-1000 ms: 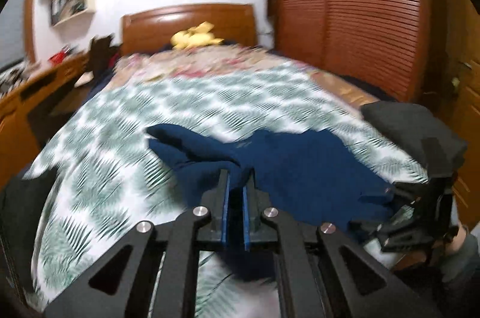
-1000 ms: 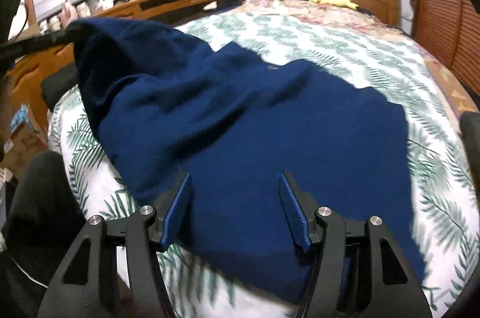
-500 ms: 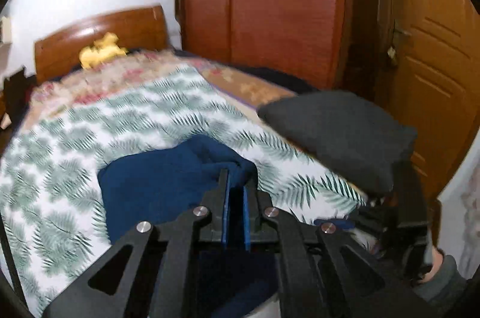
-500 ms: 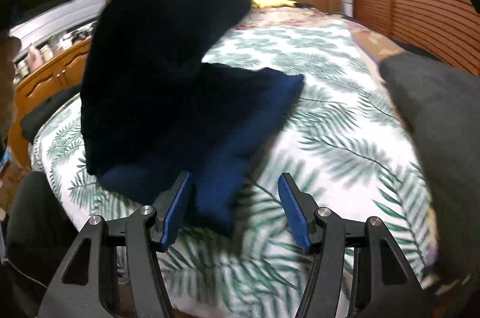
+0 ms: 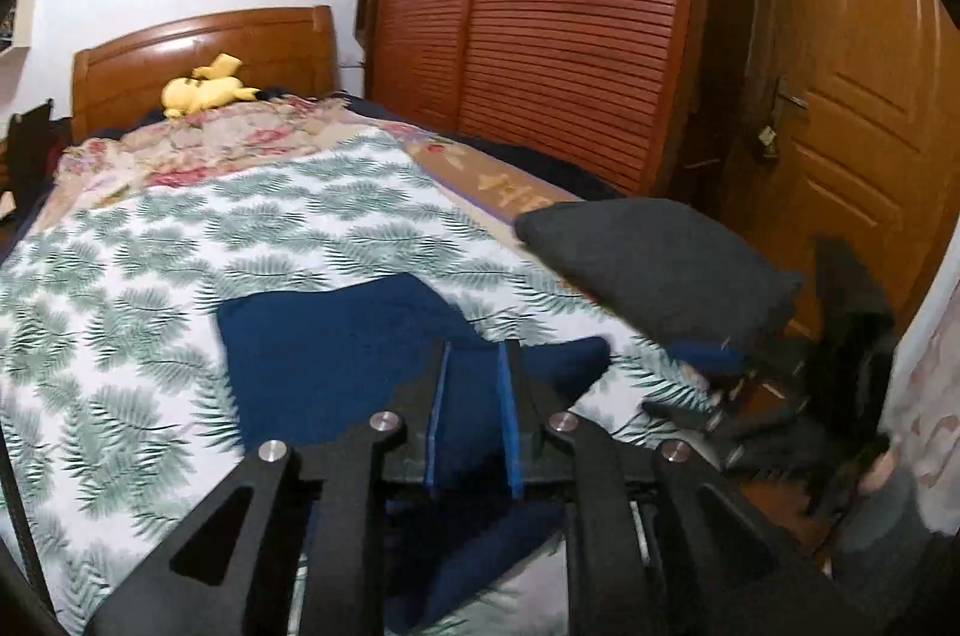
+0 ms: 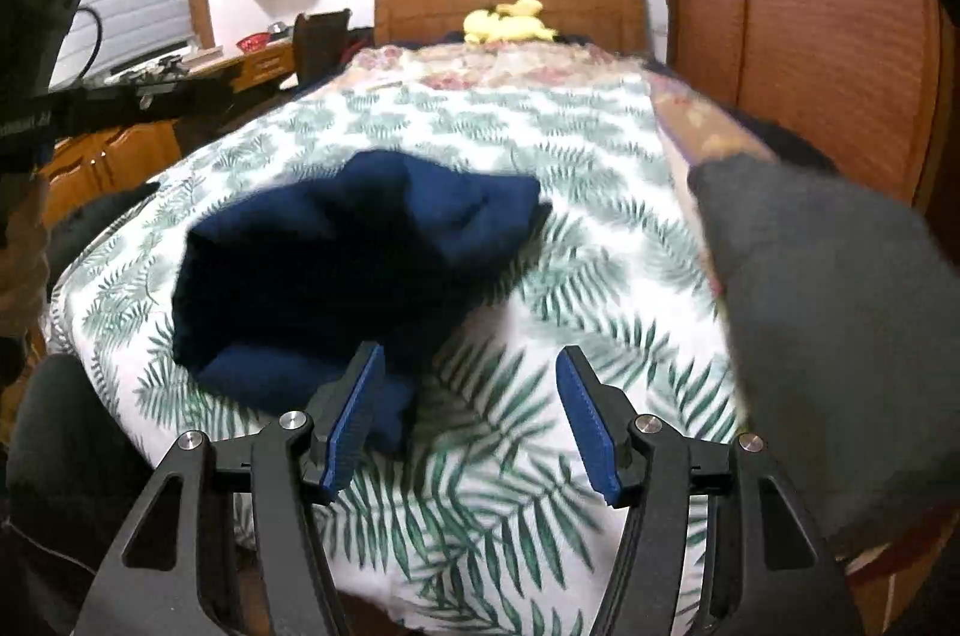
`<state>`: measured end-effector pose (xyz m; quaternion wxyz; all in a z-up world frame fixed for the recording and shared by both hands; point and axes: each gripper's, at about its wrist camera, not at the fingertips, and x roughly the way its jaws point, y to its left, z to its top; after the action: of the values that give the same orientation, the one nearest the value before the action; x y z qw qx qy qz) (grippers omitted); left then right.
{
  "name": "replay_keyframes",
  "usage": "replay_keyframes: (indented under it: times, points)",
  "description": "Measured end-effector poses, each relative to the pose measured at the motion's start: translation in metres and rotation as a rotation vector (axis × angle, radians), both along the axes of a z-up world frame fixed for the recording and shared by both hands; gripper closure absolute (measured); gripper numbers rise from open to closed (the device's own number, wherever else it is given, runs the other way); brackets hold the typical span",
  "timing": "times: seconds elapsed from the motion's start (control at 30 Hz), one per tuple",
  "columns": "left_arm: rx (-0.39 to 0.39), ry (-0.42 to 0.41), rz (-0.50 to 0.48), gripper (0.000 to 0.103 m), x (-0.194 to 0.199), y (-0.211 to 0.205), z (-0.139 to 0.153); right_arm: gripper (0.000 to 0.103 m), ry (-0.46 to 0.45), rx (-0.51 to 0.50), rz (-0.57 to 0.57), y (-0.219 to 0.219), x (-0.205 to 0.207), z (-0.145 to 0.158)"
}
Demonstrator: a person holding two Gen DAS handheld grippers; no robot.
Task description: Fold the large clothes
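A navy blue garment (image 6: 336, 270) lies folded over in a bunched heap on the leaf-print bedspread (image 6: 540, 156). In the left wrist view the garment (image 5: 336, 360) sits right under my left gripper (image 5: 471, 366), whose blue pads are now a small gap apart over the cloth; it is open. My right gripper (image 6: 468, 378) is open and empty, its left pad just at the garment's near edge, above the bedspread. The right gripper also shows in the left wrist view (image 5: 780, 396) at the bed's right edge.
A dark grey cushion (image 6: 828, 312) lies at the bed's right side, also in the left wrist view (image 5: 654, 264). A yellow plush toy (image 6: 510, 21) sits by the wooden headboard. Slatted wardrobe doors (image 5: 540, 6) and a door stand right; a desk (image 6: 120, 138) stands left.
My left gripper carried the garment's left part across to the right, folding it over, and its jaws have now parted. The right gripper stayed open and shifted right of the cloth.
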<state>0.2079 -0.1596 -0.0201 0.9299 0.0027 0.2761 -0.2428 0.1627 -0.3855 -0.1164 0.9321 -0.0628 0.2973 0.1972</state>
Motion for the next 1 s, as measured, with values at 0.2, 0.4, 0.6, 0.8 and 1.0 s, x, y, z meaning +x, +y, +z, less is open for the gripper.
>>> replay_keyframes:
  times: [0.2, 0.4, 0.6, 0.8, 1.0]
  points:
    - [0.02, 0.019, 0.086, 0.089, -0.003, 0.057, -0.022, 0.042, -0.072, -0.02, 0.051, 0.038, 0.008, 0.038]
    - [0.027, 0.043, 0.147, 0.089, -0.009, 0.098, -0.039, 0.042, -0.081, -0.061, 0.149, 0.107, 0.023, 0.044]
    - [0.033, 0.036, 0.181, 0.089, -0.023, 0.122, -0.047, 0.042, -0.04, -0.084, 0.203, 0.158, 0.044, 0.03]
    - [0.039, 0.046, 0.194, 0.089, -0.034, 0.135, -0.054, 0.043, -0.016, -0.108, 0.169, 0.175, 0.057, 0.017]
    - [0.041, 0.053, 0.199, 0.089, -0.038, 0.14, -0.06, 0.044, 0.038, -0.086, 0.161, 0.173, 0.065, 0.008]
